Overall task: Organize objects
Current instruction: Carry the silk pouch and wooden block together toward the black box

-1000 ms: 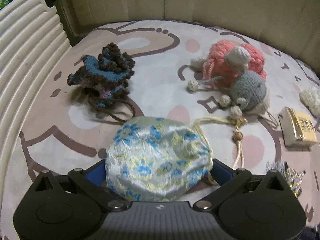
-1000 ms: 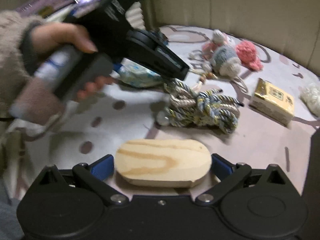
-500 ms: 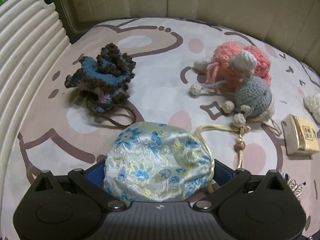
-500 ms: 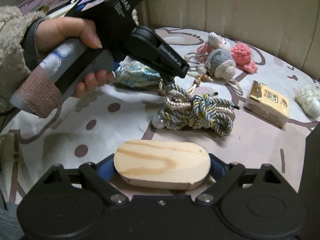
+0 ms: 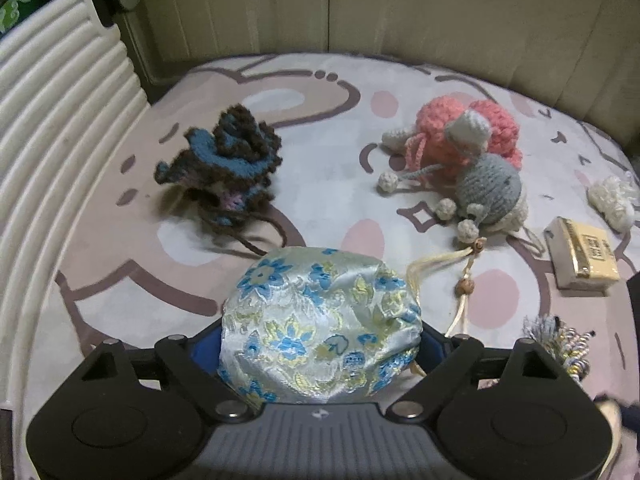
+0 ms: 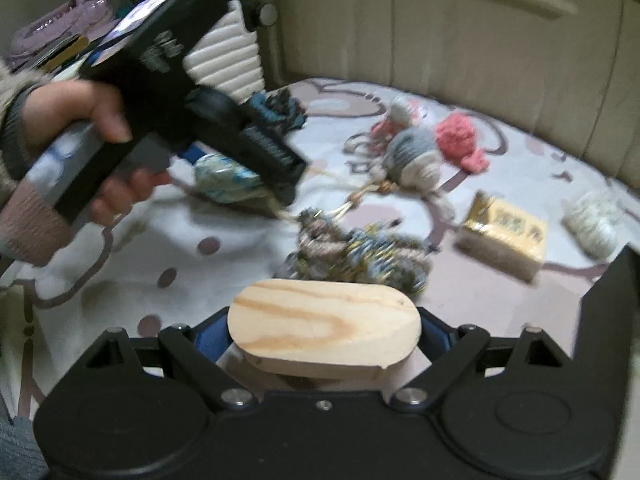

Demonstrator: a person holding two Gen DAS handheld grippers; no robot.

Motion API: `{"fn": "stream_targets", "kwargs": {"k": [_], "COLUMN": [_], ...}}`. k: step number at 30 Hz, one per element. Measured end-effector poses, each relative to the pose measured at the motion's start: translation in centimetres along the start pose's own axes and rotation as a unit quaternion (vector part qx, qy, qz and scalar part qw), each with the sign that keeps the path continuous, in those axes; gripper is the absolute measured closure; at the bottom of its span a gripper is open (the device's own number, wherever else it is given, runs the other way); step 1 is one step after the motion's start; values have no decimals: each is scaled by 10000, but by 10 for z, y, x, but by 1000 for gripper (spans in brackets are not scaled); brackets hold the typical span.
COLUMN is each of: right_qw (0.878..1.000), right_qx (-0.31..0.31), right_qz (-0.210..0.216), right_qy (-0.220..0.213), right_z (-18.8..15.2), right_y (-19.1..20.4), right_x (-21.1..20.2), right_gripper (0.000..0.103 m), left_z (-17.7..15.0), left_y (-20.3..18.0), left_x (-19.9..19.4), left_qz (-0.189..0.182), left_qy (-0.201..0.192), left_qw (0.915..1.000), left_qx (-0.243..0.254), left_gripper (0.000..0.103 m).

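Note:
A pale silk pouch (image 5: 320,304) with blue and yellow flowers sits between the pads of my left gripper (image 5: 320,340). Its jaws are closing and squeeze the pouch's sides, holding it just above the patterned bedsheet (image 5: 280,80). In the right wrist view a person's hand holds this gripper, with the pouch (image 6: 224,178) hanging under its tip. My right gripper (image 6: 324,332) is shut on an oval wooden block (image 6: 324,320), with a pad at each end. The block is held a little above the sheet.
On the sheet lie a brown-and-blue crochet piece (image 5: 228,160), a pink crochet toy (image 5: 468,140), a grey crochet toy (image 5: 490,184), a gold box (image 5: 582,256), a braided cord bundle (image 6: 360,248) and a white fluffy ball (image 5: 612,200). A ribbed white board (image 5: 52,120) stands on the left, a padded wall behind.
The left jaws have drawn in on the pouch, which looks narrower, and gripper and pouch have risen slightly. The right gripper has tilted a little with the block still in it.

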State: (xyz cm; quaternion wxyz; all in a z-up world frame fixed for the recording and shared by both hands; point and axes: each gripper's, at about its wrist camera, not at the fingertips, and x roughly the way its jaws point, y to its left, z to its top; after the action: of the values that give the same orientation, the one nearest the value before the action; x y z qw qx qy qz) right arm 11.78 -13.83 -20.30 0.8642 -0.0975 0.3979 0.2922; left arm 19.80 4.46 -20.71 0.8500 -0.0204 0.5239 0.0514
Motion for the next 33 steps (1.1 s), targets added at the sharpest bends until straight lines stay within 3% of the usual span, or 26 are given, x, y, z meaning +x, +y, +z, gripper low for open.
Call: {"fn": "stream_targets", "kwargs": {"k": [13,21,33], "right_qw": [9953,9922,9839], "right_qx": [330,481,857], "right_qz": [-584,-798,-1279], "right_qy": [-705,-826,-911], "right_z": [40,48,59], "right_y": [-27,-26,-27], "right_x": [-61,-92,-133], "right_gripper": [10,10,10], "left_z": [4,-8,-16], "left_y": [-3,-10,-13], "left_x": [-84,-128,-182], "left_qz": [-163,-114,-98], "left_qy": [-531,-789,-1217], "left_qw": [9981,9953,9906], "left_qx": [259,556,611], "left_gripper": [12,12,12]}}
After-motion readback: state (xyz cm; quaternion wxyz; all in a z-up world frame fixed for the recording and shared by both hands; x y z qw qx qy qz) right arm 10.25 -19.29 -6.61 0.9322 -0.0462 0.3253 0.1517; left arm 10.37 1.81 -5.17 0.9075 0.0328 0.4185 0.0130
